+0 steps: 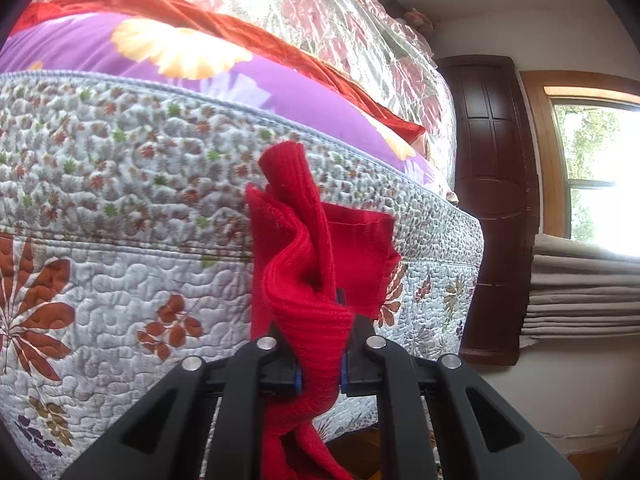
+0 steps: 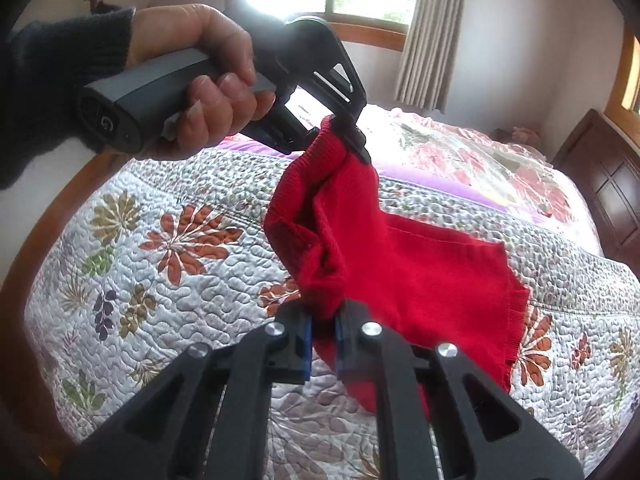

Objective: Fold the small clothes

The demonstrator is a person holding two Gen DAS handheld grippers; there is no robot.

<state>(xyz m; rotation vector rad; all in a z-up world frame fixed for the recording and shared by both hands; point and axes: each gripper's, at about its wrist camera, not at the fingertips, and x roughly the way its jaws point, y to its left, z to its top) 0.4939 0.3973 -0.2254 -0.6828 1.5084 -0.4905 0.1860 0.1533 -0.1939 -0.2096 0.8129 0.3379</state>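
Note:
A small red knit garment (image 2: 400,272) hangs in the air above the quilted bed, stretched between both grippers. My right gripper (image 2: 323,344) is shut on its lower bunched edge. My left gripper (image 2: 354,136), held by a hand (image 2: 200,80) in a dark sleeve, is shut on the ribbed upper edge. In the left wrist view the red garment (image 1: 312,264) bunches up between the fingers of the left gripper (image 1: 320,364) and trails below them. A flat panel of the cloth droops to the right.
The bed carries a white floral quilt (image 2: 180,264), with purple (image 1: 100,40), red (image 1: 240,28) and pink-flowered (image 1: 340,12) bedding piled behind. A dark wooden headboard (image 1: 492,200) stands at the bed's end. Window and grey curtain (image 2: 432,32) are on the far wall.

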